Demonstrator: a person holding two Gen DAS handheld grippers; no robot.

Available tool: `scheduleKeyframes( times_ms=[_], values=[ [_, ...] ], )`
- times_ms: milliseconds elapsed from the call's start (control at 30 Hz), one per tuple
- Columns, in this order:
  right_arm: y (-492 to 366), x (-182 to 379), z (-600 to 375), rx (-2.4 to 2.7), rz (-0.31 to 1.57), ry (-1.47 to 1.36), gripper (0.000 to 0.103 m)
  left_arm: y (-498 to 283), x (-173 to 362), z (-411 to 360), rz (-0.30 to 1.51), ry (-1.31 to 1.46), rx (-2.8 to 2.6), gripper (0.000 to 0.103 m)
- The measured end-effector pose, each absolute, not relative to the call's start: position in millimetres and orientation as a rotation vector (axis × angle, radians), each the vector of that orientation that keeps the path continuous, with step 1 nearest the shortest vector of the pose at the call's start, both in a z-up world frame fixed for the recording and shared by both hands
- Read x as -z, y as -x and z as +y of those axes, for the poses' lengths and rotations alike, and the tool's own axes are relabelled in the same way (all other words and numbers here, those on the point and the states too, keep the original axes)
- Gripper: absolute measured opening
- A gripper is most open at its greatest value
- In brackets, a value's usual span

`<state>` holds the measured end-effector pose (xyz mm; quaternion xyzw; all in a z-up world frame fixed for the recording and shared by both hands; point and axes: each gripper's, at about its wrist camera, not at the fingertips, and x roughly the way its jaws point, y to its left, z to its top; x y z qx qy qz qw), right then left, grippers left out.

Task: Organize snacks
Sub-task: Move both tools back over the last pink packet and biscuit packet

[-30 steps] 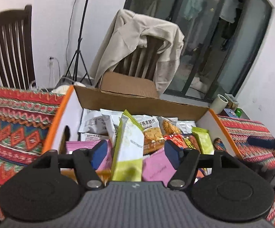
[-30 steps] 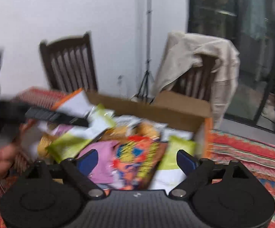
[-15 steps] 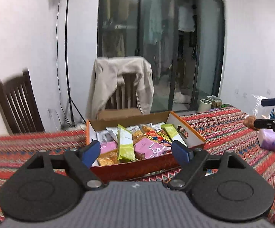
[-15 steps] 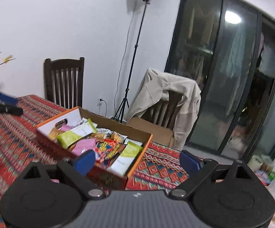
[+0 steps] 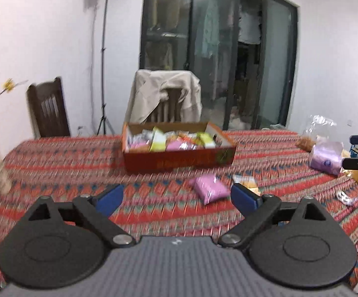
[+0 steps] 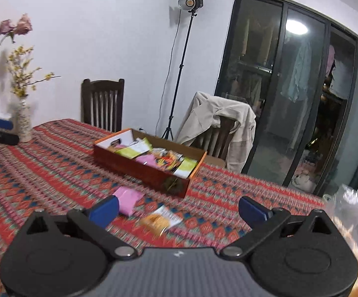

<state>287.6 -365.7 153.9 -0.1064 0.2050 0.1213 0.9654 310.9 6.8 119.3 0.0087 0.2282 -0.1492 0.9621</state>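
Snack box [image 5: 179,159] sits on the table [image 5: 67,163] toward its far edge, packets [image 5: 171,141] lying inside. Draped chair [image 5: 166,99] directly behind the box; second chair [image 5: 49,109] at the far left corner – lamp stand [image 5: 103,61] between the two. Two loose packets [image 6: 129,200] [image 6: 160,219] lie on the table before the box, near each other. Vase [image 6: 24,123] at the left edge. Bagged goods [image 5: 326,156] at the right edge.

Both grippers have pulled back from the snack box [image 5: 179,152]. One second ago the left gripper [image 5: 176,195] and right gripper [image 6: 177,209] hung directly over its contents; now they hang over the bench's [image 5: 67,163] near edge, jaws spread wider and empty, the box well beyond them.
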Motion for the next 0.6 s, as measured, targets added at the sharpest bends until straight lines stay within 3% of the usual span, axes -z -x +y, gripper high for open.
scheduleKeyframes(
  times_ms=[333,600],
  values=[
    [-213,-81,-370,-0.253,0.518,0.022,0.103,-255,-54,16,0.629,0.079,0.173,0.102],
    [-192,-38,-376,-0.173,0.598,-0.021,0.103,-236,-45,21,0.644,0.089,0.145,0.102]
  ],
)
